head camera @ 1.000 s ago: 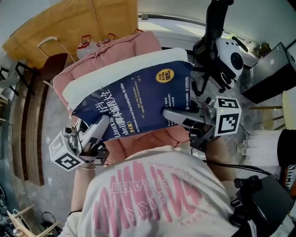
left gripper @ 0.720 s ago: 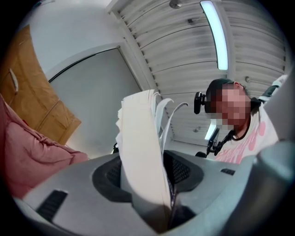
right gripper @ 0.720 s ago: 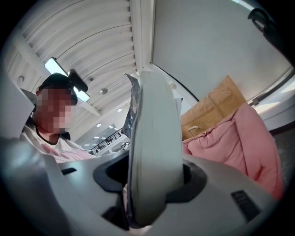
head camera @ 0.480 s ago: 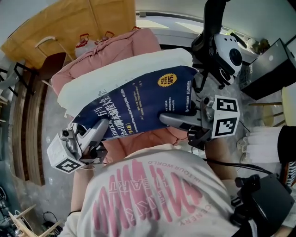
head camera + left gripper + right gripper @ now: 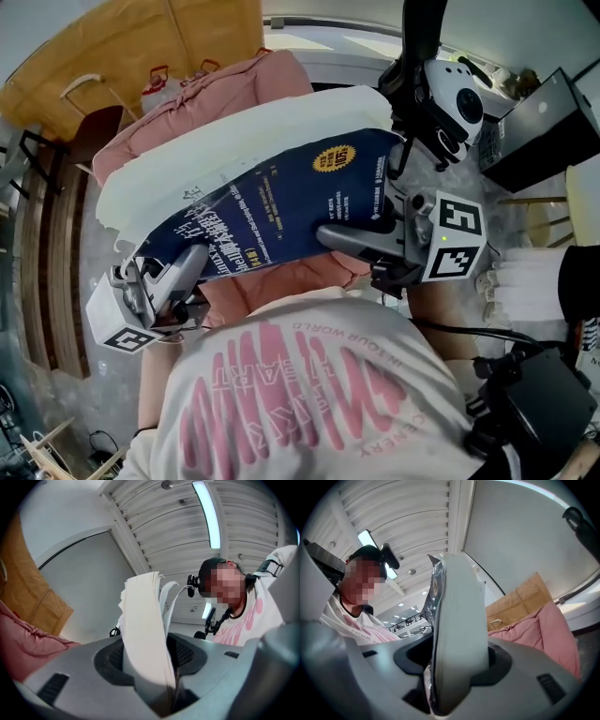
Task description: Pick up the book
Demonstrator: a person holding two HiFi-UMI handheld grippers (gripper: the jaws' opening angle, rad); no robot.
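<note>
My left gripper (image 5: 190,265) clamps the book (image 5: 281,202) at its near-left corner, and my right gripper (image 5: 330,235) bites its near edge, jaws just eased wider round it. Book's aloft, blue cover up, long axis slanting near-left to far-right over the pink cushion (image 5: 211,89)

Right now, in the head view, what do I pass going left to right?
You pass the left gripper, book, right gripper, black box. The right gripper's jaws have just been opening, with the book between them.
</note>
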